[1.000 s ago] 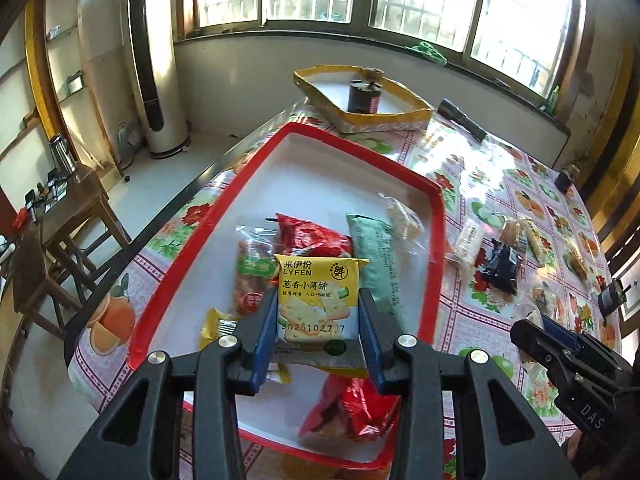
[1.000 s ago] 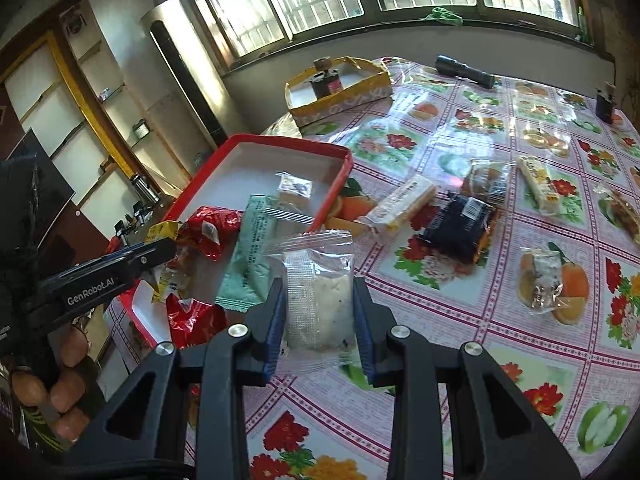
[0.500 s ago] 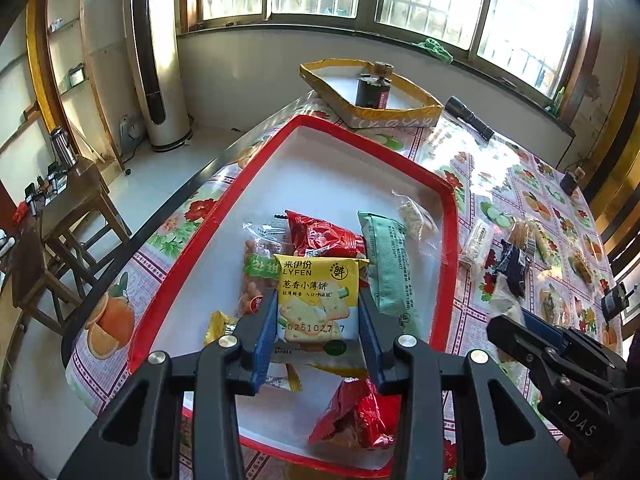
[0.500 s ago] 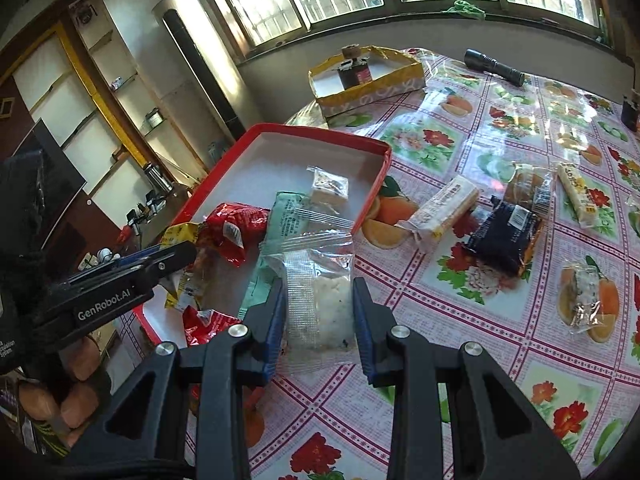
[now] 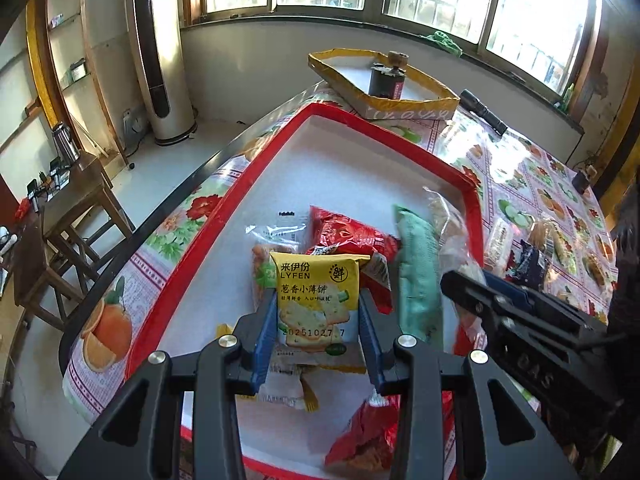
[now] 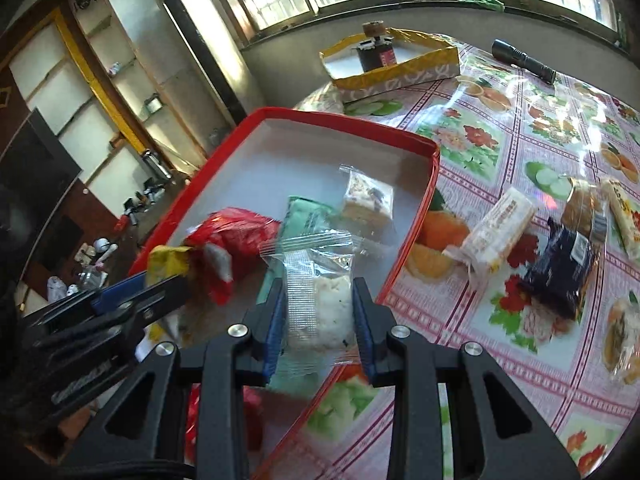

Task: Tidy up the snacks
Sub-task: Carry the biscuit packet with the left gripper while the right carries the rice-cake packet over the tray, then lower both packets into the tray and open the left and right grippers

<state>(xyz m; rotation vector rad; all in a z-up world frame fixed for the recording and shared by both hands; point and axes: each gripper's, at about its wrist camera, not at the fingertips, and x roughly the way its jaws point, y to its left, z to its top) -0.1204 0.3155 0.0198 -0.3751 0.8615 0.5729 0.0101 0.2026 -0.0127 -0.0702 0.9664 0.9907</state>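
My left gripper is shut on a yellow cracker packet, held above the red-rimmed tray. In the tray lie a red packet, a green packet and other wrapped snacks. My right gripper is shut on a clear-wrapped white snack, held over the tray's near right rim. In the right wrist view the left gripper enters from the left; in the left wrist view the right gripper enters from the right.
Loose snacks lie on the flowered tablecloth right of the tray: a pale bar, a dark blue packet and several more. A yellow box with a dark jar stands at the back, a black torch beside it. The table edge runs left of the tray.
My right gripper has carried the clear-wrapped snack leftward from over the cloth to over the tray's rim, closer to the left gripper. The left gripper has edged forward slightly over the tray with its packet.
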